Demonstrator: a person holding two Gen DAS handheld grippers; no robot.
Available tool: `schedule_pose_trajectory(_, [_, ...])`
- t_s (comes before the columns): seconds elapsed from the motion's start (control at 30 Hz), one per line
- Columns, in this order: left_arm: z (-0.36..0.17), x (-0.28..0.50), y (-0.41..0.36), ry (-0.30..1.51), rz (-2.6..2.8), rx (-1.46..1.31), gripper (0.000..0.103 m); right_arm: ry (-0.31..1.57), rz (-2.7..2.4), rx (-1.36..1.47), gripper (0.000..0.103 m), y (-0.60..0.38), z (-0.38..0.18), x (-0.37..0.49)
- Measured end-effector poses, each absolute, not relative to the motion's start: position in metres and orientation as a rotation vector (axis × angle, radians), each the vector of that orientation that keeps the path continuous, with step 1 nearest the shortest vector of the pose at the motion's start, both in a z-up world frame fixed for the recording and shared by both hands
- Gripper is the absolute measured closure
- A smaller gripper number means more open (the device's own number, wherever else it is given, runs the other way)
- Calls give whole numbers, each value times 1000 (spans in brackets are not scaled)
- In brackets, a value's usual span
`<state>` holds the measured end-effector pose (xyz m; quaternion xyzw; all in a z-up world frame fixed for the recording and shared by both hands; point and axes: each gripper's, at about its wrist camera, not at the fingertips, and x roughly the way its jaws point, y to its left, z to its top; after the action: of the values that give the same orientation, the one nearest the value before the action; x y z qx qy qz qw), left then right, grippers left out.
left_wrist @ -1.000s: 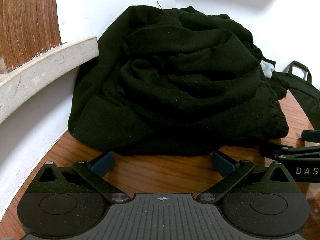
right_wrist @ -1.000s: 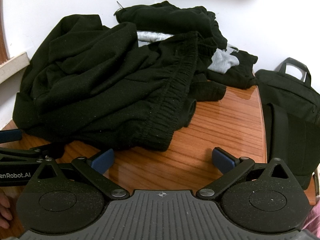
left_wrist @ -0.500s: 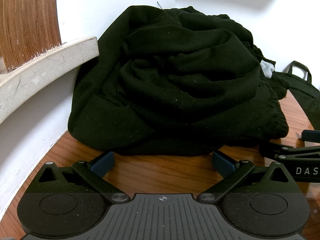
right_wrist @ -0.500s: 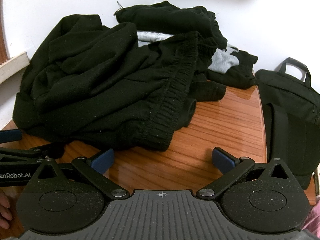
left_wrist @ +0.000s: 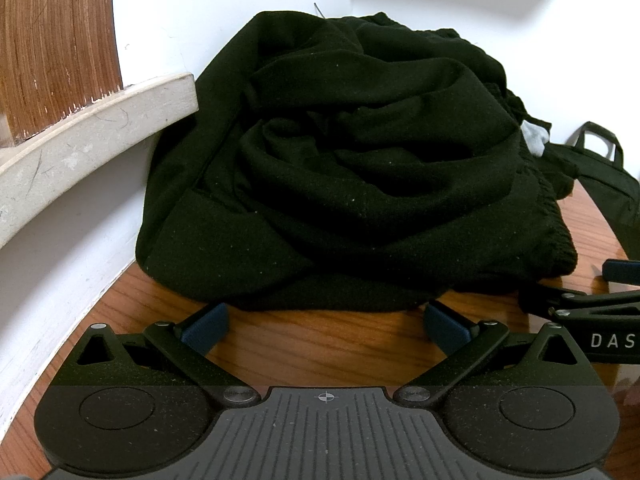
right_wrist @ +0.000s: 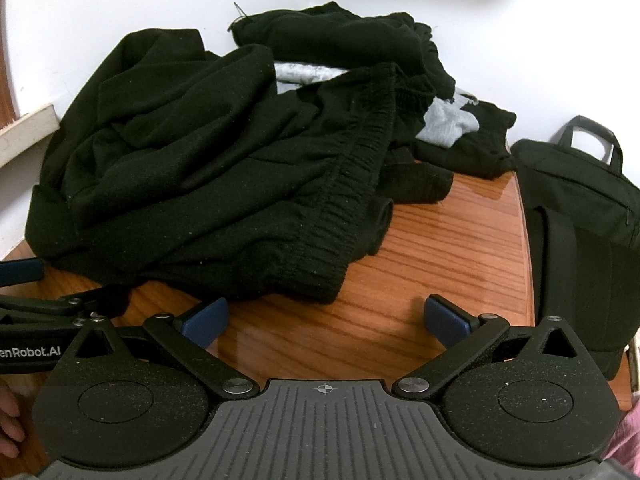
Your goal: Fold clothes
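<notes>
A heap of crumpled black clothes fills the back of the wooden table against the white wall. In the right wrist view the same heap shows an elastic waistband on its right side and a grey garment tucked behind. My left gripper is open, its blue pads just short of the heap's front hem, nothing between them. My right gripper is also open over bare wood, in front of the waistband. Each gripper shows at the edge of the other's view.
A black bag with a handle lies on the table's right side. A pale stone ledge with a wooden panel above it runs along the left wall. Bare table wood lies between heap and bag. A hand shows at lower left.
</notes>
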<state>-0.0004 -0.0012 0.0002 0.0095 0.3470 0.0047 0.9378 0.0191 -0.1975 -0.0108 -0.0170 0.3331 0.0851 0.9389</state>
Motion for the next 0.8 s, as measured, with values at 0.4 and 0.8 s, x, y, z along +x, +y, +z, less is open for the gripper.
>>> schedule_pose_trajectory(0.4, [8, -13, -1, 691, -26, 26, 0, 670, 298, -59, 0, -217, -11, 29])
schedule_pose_trajectory(0.8, [52, -21, -35, 576, -75, -31, 0, 683, 651, 180, 0, -300, 18, 66])
